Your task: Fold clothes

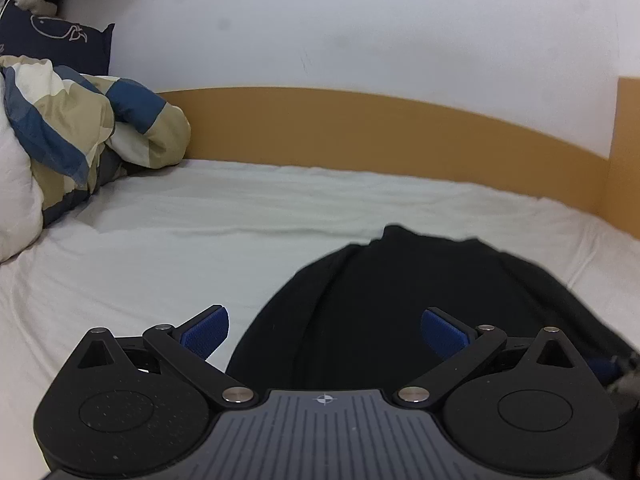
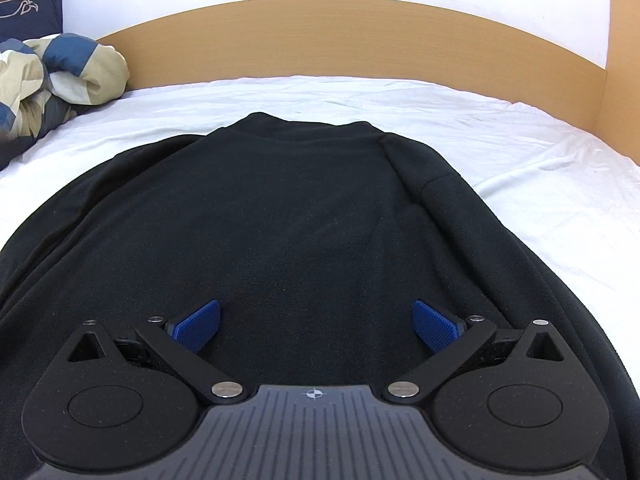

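Black sweater (image 2: 280, 220) flat on bed, under right tool (image 2: 316, 326), both tools spread wide, empty

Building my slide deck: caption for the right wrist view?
Open right gripper above a black fleece sweater spread on a white bedsheet.

**Colours and patterns on the bed**

Black sweater (image 2: 280, 208), plain, on a white bed sheet (image 2: 500, 120). Patchwork duvet (image 1: 80, 128) at the sheet's far left corner: blocks of beige, cream, mid-blue and grey. Navy cushion (image 1: 48, 40) behind it with a white outline drawing. Headboard (image 2: 360, 36) in light orange-brown wood tone; wall (image 1: 360, 20) white. Both grippers, left gripper (image 1: 325, 334) and right gripper (image 2: 316, 326): black with blue textured pads (image 2: 198, 326).
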The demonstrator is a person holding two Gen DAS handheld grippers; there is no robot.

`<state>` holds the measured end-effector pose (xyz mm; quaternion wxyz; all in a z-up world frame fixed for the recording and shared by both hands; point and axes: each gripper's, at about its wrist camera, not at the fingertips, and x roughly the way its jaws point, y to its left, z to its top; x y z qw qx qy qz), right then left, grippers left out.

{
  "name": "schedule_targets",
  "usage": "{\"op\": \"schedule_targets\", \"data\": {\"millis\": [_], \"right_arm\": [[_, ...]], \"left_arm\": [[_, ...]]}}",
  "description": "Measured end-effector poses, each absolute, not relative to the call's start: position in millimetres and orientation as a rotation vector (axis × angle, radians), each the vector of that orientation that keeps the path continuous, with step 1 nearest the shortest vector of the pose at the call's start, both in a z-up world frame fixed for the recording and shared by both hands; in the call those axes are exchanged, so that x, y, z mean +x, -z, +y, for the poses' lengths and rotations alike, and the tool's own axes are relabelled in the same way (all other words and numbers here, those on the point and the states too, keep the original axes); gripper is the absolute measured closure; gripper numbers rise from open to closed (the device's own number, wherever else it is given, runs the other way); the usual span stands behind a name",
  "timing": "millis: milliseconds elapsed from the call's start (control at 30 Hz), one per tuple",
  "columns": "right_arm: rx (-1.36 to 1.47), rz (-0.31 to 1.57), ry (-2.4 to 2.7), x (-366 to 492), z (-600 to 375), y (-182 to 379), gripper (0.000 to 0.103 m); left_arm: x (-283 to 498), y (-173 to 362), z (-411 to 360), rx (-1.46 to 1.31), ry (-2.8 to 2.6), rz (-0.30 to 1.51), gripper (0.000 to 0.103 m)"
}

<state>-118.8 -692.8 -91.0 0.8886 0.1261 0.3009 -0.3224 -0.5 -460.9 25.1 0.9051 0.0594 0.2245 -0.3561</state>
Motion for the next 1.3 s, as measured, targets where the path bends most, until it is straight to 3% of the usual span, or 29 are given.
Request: {"op": "schedule_targets", "data": {"millis": [167,700,1300], "right_arm": [[0.261,0.625,0.669,-115,-693,92,0.0],[0.271,0.672,0.665,-129,-680,87,0.0],[0.242,0.623,0.689,-220,-603,95,0.0]], "left_arm": [[-13,20,-479,0.22,0.741,0.605,0.001],[-9,22,-487,0.277,0.758,0.608,0.001],[-10,24,-492,0.291,0.749,0.599,0.001]]}}
